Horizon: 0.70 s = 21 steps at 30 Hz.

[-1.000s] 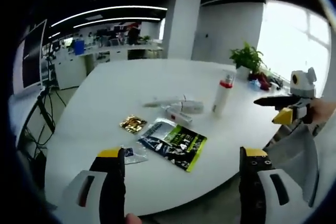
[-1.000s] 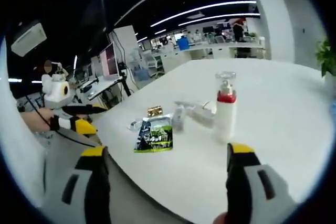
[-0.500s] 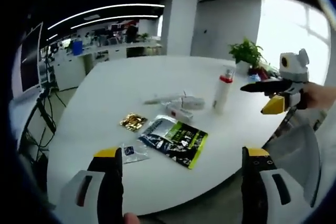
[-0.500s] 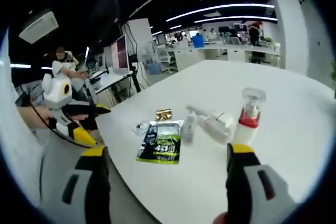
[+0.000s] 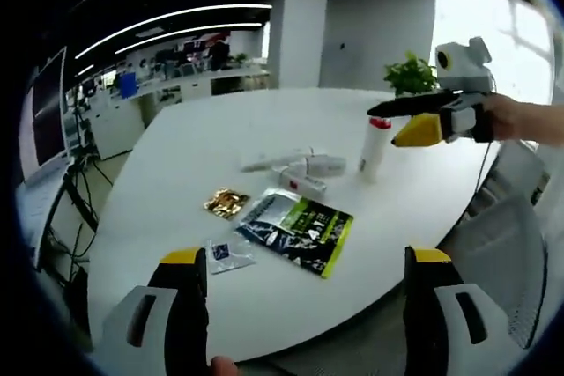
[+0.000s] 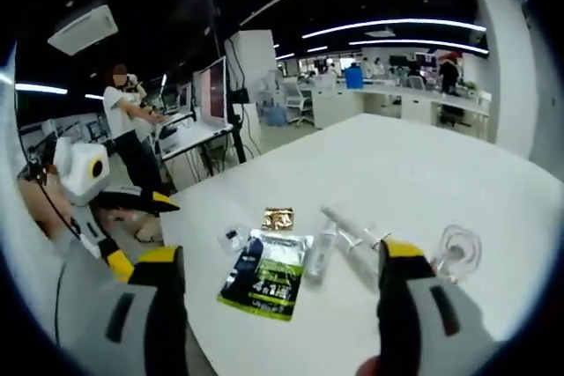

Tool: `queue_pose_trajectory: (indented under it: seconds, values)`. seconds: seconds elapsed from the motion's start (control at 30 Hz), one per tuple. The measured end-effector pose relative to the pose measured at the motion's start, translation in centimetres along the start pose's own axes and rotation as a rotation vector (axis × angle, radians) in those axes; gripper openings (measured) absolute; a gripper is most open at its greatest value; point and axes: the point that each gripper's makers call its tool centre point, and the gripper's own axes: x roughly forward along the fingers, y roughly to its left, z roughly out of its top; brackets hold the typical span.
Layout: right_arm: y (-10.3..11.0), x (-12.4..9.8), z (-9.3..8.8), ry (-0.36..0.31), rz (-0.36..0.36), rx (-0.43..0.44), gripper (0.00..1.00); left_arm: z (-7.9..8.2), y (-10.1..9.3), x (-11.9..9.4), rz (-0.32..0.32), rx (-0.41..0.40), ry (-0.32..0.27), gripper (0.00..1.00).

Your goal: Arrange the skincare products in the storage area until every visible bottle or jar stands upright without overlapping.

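- Scattered near the middle of the white table (image 5: 176, 165) lie several flat items: a dark sachet with green print (image 5: 295, 232), a small gold packet (image 5: 226, 202) beside it, and a small clear packet (image 5: 227, 254) nearer the table edge.
- Just past the sachet, in the left gripper view, a cluster of white tubes (image 5: 300, 169) lies on its side, the pieces close together and partly overlapping.
- Upright beside that cluster stands a white pump bottle (image 5: 373, 149) with a red collar and a clear cap; in the right gripper view that same clear cap (image 6: 459, 248) shows from above, close beside the right jaw.
- Behind the table there is a potted plant (image 5: 411, 77) near the window, and rows of office desks (image 5: 176, 85) further back; a person (image 6: 132, 134) stands by a monitor in the right gripper view.
- Nothing lies between the grippers and the products.
- Left gripper (image 5: 300, 319): jaws spread wide, nothing between them, held off the near table edge and pointed at the sachet.
- Right gripper (image 6: 273, 319): jaws likewise wide apart and empty; in the left gripper view it reaches in from the right, held by a hand (image 5: 520, 119), level above the table with its yellow tip just beside the bottle's top.
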Motion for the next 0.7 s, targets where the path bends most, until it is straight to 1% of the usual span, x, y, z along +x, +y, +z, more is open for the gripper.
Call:
queue_pose_trajectory:
  seconds: [0.1,0.17,0.27,0.43,0.57,0.7]
  values:
    - [-0.5,0.8,0.7,0.012,0.011,-0.034,0.90,0.1,0.2,-0.1,0.004,-0.006,-0.006,0.90]
    - [-0.9,1.4,1.3,0.031,0.020,-0.072,0.89,0.1,0.3,-0.1,0.005,-0.016,-0.008,0.91]
    - [-1.6,2.2,2.5,0.030,0.024,-0.108,0.89,0.2,0.4,-0.1,0.007,-0.026,-0.010,0.91]
    - [-2.8,3.8,4.1,0.029,0.019,-0.111,0.86,0.1,0.4,-0.1,0.006,-0.021,-0.006,0.90]
    - [-3.7,4.7,4.2,0.060,0.010,-0.127,0.82,0.1,0.4,-0.1,0.008,-0.025,-0.010,0.90]
    - [-4.1,5.3,4.2,0.083,0.014,-0.157,0.83,0.2,0.5,-0.1,0.008,-0.033,-0.014,0.90]
